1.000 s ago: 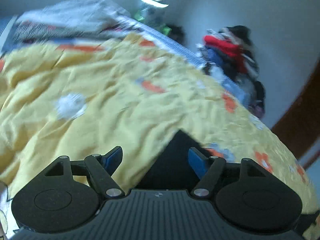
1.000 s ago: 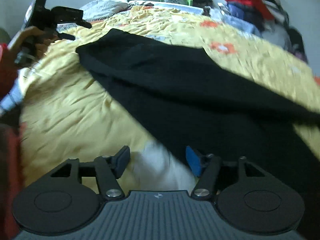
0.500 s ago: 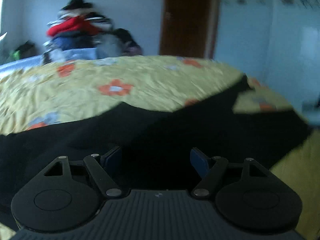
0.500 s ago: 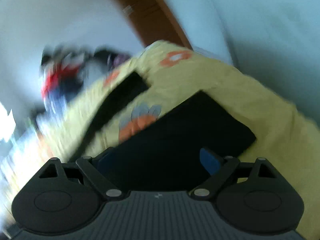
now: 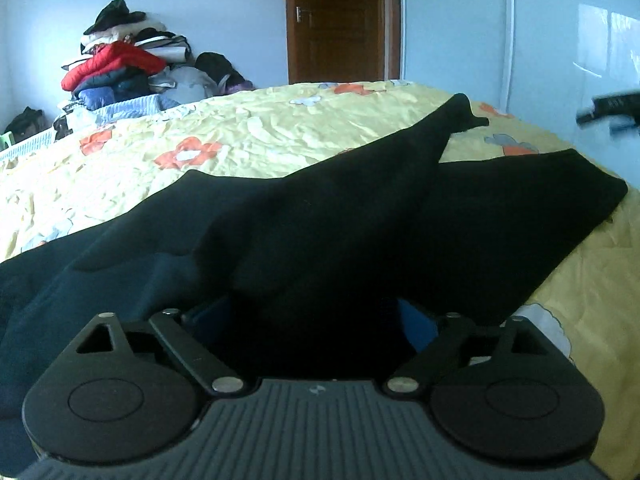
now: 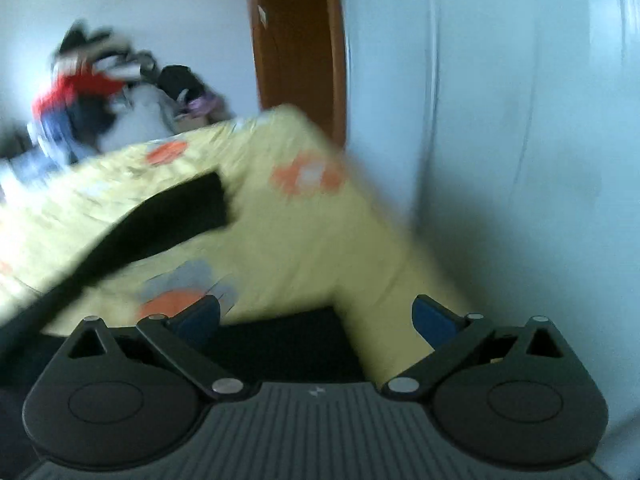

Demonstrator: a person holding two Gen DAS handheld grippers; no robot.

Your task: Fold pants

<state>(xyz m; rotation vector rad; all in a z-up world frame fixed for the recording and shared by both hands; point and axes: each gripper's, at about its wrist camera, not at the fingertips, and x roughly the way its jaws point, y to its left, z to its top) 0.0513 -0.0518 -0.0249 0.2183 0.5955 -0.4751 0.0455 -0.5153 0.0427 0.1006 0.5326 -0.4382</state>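
Observation:
Black pants (image 5: 340, 220) lie spread on a yellow flowered bedspread (image 5: 248, 132), their two legs running away to the right. My left gripper (image 5: 312, 320) is open, low over the wide part of the pants, with dark cloth between its blue pads. My right gripper (image 6: 316, 316) is open at the corner end of one leg (image 6: 288, 344); the other leg (image 6: 172, 216) runs off to the upper left. That view is blurred.
A heap of clothes (image 5: 120, 68) is piled against the far wall. A brown door (image 5: 340, 20) stands behind the bed. A pale wall (image 6: 500, 120) runs close along the bed's right edge. The other gripper (image 5: 612, 110) shows blurred at far right.
Both grippers swung from the head end of the bed toward the door side. The left one has come down over the pants; the right one has reached the leg end.

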